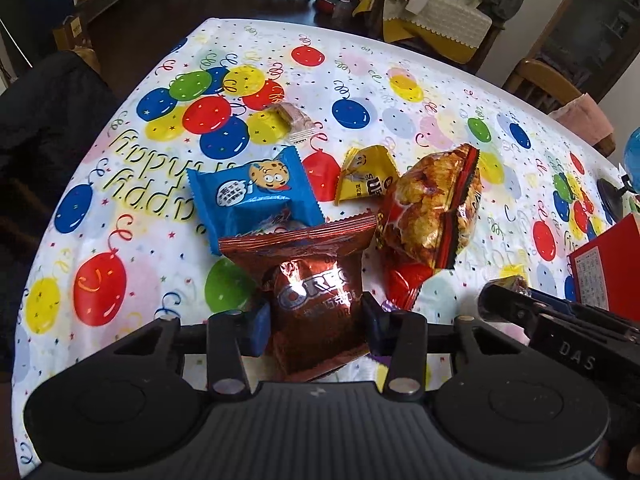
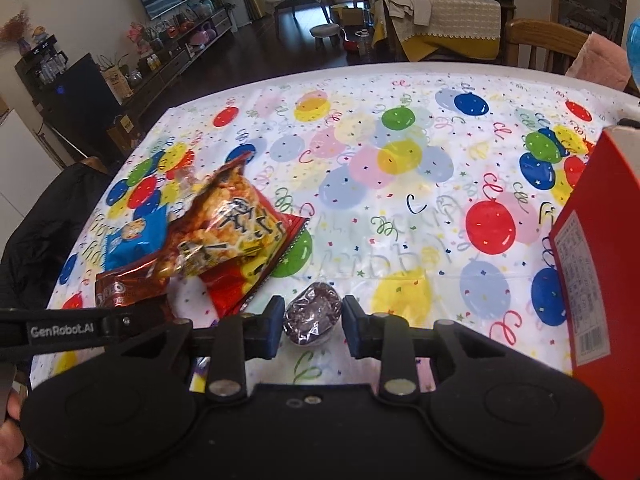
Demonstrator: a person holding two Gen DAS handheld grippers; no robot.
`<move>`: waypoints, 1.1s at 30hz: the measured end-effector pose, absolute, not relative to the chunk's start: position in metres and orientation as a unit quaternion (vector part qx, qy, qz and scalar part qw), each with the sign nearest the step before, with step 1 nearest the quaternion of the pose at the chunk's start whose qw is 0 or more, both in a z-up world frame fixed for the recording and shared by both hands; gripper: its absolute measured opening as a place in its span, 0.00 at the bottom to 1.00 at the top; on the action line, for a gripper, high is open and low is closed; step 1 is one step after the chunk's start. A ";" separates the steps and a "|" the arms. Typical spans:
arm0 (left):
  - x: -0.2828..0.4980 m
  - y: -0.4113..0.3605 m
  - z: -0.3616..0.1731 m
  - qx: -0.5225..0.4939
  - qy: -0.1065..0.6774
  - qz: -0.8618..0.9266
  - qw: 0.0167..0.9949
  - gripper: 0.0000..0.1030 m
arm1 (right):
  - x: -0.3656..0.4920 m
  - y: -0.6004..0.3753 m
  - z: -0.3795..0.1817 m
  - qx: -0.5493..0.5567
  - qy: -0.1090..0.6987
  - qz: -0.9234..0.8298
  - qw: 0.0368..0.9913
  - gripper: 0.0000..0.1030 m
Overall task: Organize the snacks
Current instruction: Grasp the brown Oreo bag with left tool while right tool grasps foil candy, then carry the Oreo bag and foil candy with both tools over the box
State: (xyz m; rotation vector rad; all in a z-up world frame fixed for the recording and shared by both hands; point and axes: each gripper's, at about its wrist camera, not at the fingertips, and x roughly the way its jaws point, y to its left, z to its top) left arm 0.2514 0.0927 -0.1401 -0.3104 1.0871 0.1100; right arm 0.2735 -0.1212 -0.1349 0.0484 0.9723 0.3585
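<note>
A brown Oreo packet lies at the near edge of a pile of snacks, and my left gripper is shut on its lower half, blue pads pressed against both sides. Behind it lie a blue cookie packet, a yellow candy packet and a red-and-orange bag of puffed snacks. My right gripper is shut on a small round candy in dark foil, to the right of the pile on the balloon tablecloth.
A small pink wafer packet lies farther back on the table. A tall red box stands at the right edge, close to the right gripper. Wooden chairs and a cluttered sofa lie beyond the far table edge.
</note>
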 end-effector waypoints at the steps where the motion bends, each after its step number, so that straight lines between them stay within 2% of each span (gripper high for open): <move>1: 0.249 0.093 -0.137 -0.147 0.513 0.052 0.844 0.43 | 0.270 -0.122 -0.132 0.022 0.463 0.173 0.869 0.29; 18: 0.204 0.053 -0.065 -0.113 0.473 0.020 0.873 0.43 | 0.211 -0.153 -0.065 0.042 0.417 0.193 0.887 0.29; 33: 0.168 -0.027 -0.014 -0.064 0.436 -0.033 0.897 0.43 | 0.159 -0.216 -0.019 0.051 0.368 0.173 0.912 0.29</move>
